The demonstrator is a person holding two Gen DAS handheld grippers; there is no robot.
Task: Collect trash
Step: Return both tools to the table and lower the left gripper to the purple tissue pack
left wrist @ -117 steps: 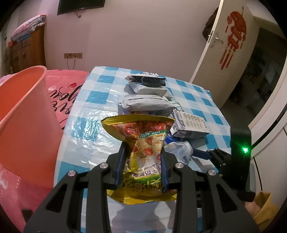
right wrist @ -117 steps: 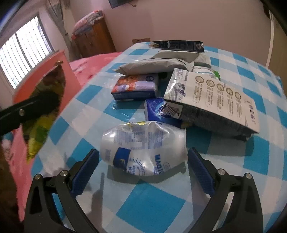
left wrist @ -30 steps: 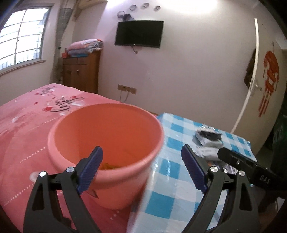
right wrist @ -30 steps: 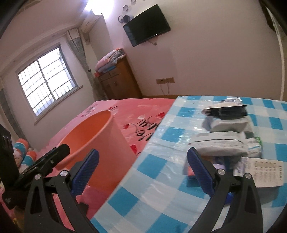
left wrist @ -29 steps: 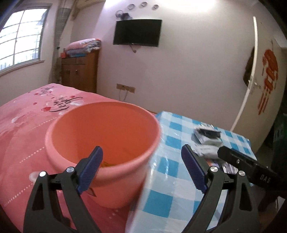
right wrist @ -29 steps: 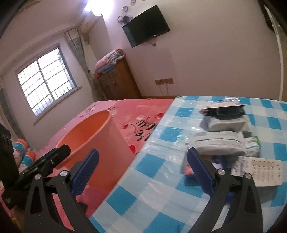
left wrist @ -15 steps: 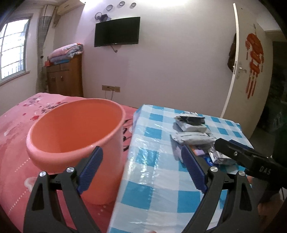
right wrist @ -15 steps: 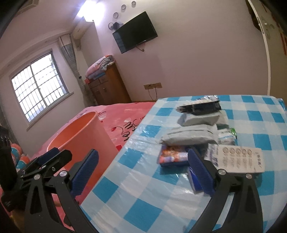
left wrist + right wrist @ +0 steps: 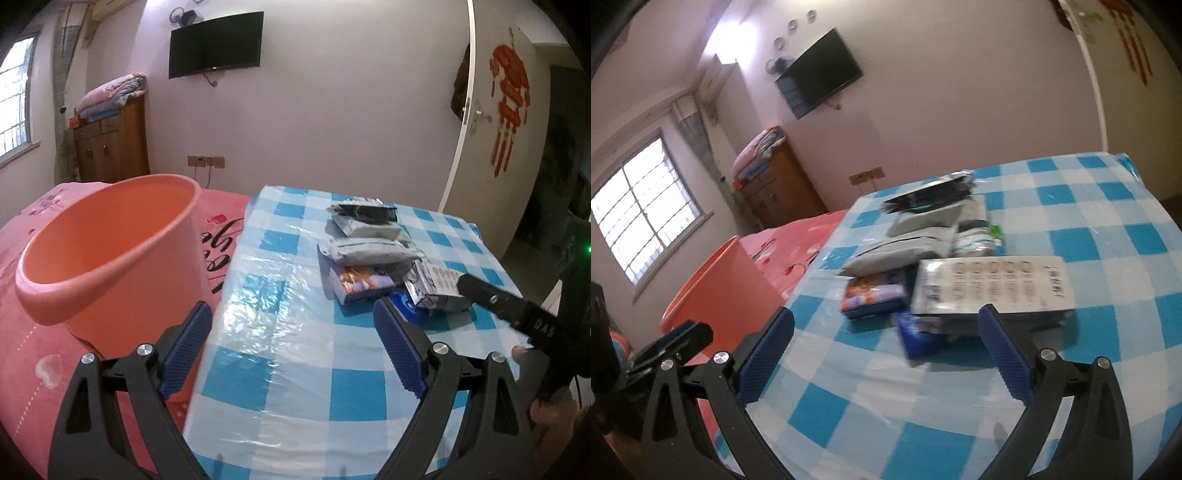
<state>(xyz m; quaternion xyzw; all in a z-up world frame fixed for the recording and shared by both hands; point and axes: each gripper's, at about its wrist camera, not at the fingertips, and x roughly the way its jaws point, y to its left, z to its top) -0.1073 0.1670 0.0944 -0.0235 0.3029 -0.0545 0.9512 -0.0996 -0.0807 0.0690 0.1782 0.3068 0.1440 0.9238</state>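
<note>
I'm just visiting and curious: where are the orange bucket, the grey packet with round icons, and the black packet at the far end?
orange bucket [image 9: 110,236]: left wrist view, inner wall.
grey packet [image 9: 993,284]: right wrist view, printed top face.
black packet [image 9: 369,212]: left wrist view, its dark top.

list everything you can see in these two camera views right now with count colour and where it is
bucket: one, orange-pink, beside the table's left edge, on the pink bedding.
table: one, blue-and-white checked cover.
wrappers and packets: a pile, exact count unclear; black, grey, silver-white, orange-purple, blue; far right part of the table.
bedding: pink, under the bucket.
television: one, black, on the wall.
cabinet: one, brown, folded blankets on top.
door: one, white, red decoration.
left gripper: black, blue pads, open, empty.
right gripper: black, blue pads, open, empty.
</note>
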